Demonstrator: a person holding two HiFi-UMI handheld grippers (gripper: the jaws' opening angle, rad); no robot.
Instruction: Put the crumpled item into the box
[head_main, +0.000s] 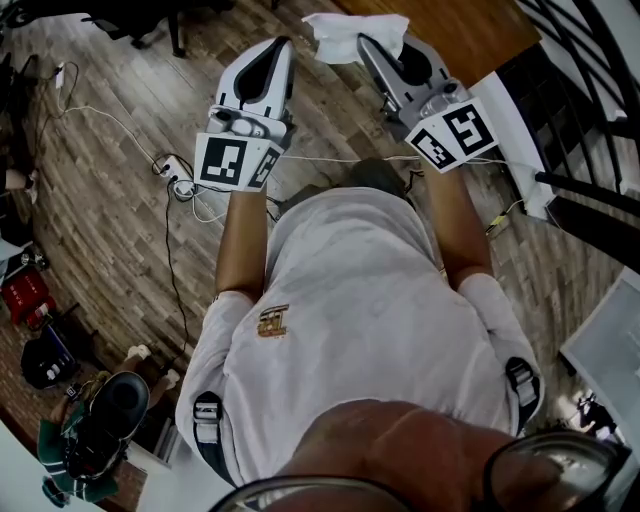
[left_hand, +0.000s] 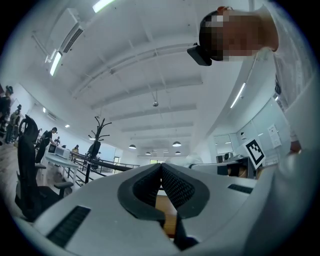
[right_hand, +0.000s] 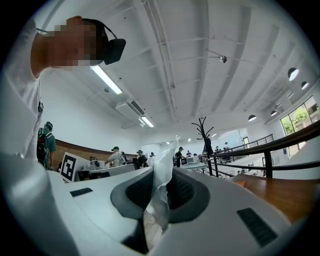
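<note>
The crumpled item (head_main: 355, 35) is a white, thin, wrinkled sheet. My right gripper (head_main: 378, 48) is shut on it and holds it up in front of the person's chest. In the right gripper view the crumpled item (right_hand: 161, 192) is pinched between the dark pads and sticks up past the right gripper (right_hand: 163, 175). My left gripper (head_main: 280, 48) is raised beside it on the left, a short gap away. In the left gripper view the left gripper (left_hand: 160, 169) has its pads meeting with nothing between them. No box shows in any view.
A brown wooden tabletop (head_main: 455, 30) lies just beyond the grippers. A black railing (head_main: 590, 50) runs at the right. Cables and a power strip (head_main: 180, 182) lie on the wood floor at the left. A white desk corner (head_main: 612, 350) sits at the lower right.
</note>
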